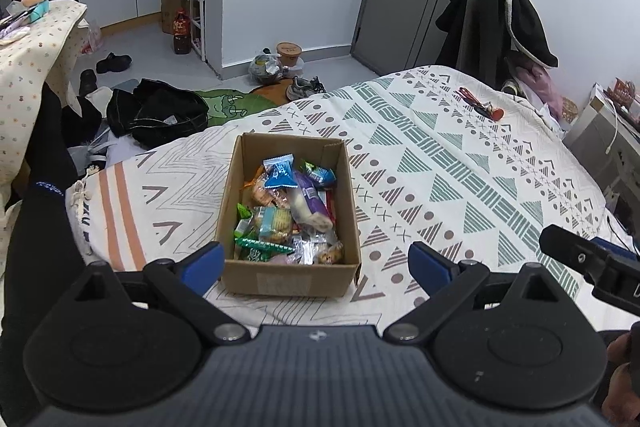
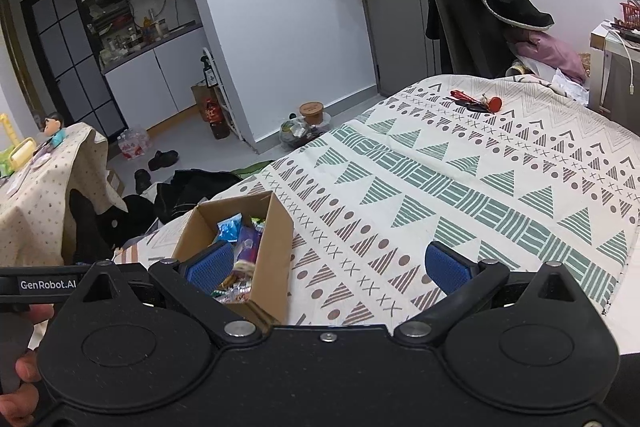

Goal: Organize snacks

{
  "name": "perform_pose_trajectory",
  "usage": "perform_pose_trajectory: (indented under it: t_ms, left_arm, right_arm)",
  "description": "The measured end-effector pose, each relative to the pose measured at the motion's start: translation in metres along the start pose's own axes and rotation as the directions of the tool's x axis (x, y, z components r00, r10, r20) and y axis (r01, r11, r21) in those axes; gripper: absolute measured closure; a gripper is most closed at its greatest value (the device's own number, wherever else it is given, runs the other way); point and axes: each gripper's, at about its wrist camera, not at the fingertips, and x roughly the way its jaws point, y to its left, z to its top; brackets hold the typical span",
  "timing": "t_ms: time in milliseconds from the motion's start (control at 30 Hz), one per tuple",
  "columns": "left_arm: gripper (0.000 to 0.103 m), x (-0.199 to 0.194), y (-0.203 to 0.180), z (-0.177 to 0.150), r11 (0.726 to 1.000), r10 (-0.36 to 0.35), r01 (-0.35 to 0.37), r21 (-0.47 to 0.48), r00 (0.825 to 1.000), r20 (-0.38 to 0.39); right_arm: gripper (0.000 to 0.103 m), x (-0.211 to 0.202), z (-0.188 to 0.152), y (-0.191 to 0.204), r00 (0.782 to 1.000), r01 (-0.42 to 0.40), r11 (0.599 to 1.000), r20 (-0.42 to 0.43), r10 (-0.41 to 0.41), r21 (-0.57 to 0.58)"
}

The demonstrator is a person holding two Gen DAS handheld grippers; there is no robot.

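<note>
**Left wrist view: snack box waits on patterned bed**

A bed cover (image 1: pixel 460 163) printed with triangles fills a cluttered room with grey doors, shoes and bags on the floor. The open cardboard box (image 1: pixel 290 277) of wrapped snacks (image 1: pixel 288 211) sits near the cover's left edge, long axis running near to far. Left gripper (image 1: pixel 314 263) and right gripper (image 2: pixel 330 265) hover wide open, holding nothing.

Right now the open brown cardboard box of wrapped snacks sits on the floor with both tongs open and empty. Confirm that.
Not quite: the open brown cardboard box of wrapped snacks sits on the patterned bedspread, not the floor, as the left wrist view shows. Left tongs and right tongs are open and empty.
</note>
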Motion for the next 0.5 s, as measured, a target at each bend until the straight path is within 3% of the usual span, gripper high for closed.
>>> perform_pose_trajectory:
  t_ms: [500]
  left_arm:
    - [0.005, -0.027, 0.003, -0.020, 0.999, 0.021, -0.022, 0.033, 1.000, 0.022]
  right_arm:
    - [0.000, -0.025, -0.019, 0.008, 1.000, -0.008, 0.999, -0.020, 0.007, -0.032]
